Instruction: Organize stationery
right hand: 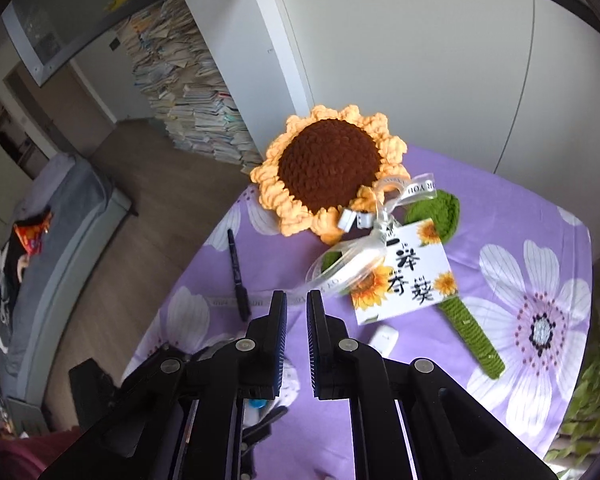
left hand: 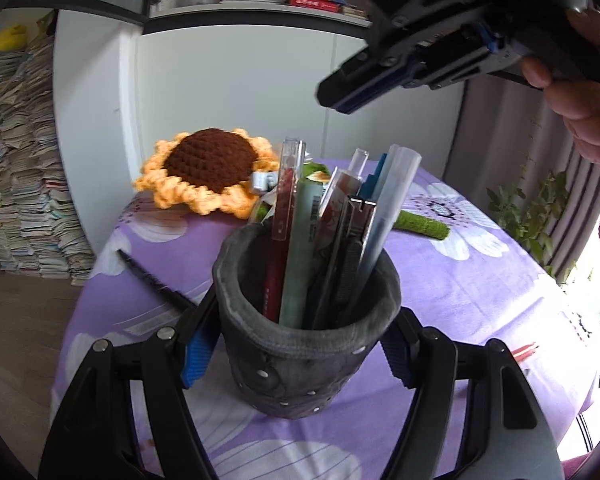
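The left hand-held gripper [left hand: 296,344] clamps a soft grey pen holder [left hand: 300,360] crammed with upright pens [left hand: 332,232].

A purple floral table [right hand: 500,216] carries a grey pen holder [left hand: 300,364], crocheted sunflower [right hand: 332,168] and black marker [right hand: 236,276].

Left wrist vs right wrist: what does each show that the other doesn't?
Left wrist only: the grey pen holder full of stationery, clamped in the left claw, and red pencils at the table edge. Right wrist only: the sunflower card, a small white object, a bed. Both: crocheted sunflower, black pen, purple floral tablecloth, the right claw, shut and empty.
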{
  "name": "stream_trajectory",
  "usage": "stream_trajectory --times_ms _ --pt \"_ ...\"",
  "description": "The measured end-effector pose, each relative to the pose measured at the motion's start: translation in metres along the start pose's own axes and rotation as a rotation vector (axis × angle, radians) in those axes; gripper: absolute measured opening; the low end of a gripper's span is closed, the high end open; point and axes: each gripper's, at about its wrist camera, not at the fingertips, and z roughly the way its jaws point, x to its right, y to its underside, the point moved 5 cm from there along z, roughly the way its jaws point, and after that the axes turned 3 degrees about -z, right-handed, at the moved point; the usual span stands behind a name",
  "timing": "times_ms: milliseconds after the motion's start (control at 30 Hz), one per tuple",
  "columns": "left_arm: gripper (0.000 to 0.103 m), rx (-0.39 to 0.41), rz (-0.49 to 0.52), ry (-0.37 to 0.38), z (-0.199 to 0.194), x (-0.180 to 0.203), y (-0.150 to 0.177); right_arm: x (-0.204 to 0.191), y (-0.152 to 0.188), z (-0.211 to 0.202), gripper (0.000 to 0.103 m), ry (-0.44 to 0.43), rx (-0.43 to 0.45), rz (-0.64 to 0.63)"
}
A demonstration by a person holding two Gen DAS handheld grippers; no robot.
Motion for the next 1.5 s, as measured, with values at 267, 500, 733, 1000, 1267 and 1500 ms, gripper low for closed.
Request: stream_trajectory --times_ms 267,500,733,1000,1267,1500 --pt "0.069 0.025 -0.069 -0.167 -0.029 -0.060 0.008 -0.012 0.028 0.030 0.008 -0.014 -0.040 -0.062" --pt "0.069 0.036 -0.117 -0.311 -0.036 -0.090 0.011 -0.031 0.031 0.074 0.008 -0.058 -0.098 -0.077" --pt "0.069 0.038 -0.148 -0.318 -0.036 -0.099 0.013 -0.060 0.040 0.117 0.009 -0.007 -0.138 -0.211" --pt "0.069 0.037 -0.148 -0.325 -0.037 -0.098 0.013 -0.071 0.043 0.157 0.011 -0.032 -0.179 -0.267" --pt "0.069 0.037 -0.151 -0.323 -0.037 -0.099 0.013 -0.080 0.039 0.168 0.013 -0.038 -0.171 -0.291" --pt "0.069 0.038 -0.147 -0.326 -0.037 -0.100 0.013 -0.082 0.046 0.157 0.012 -0.034 -0.152 -0.281"
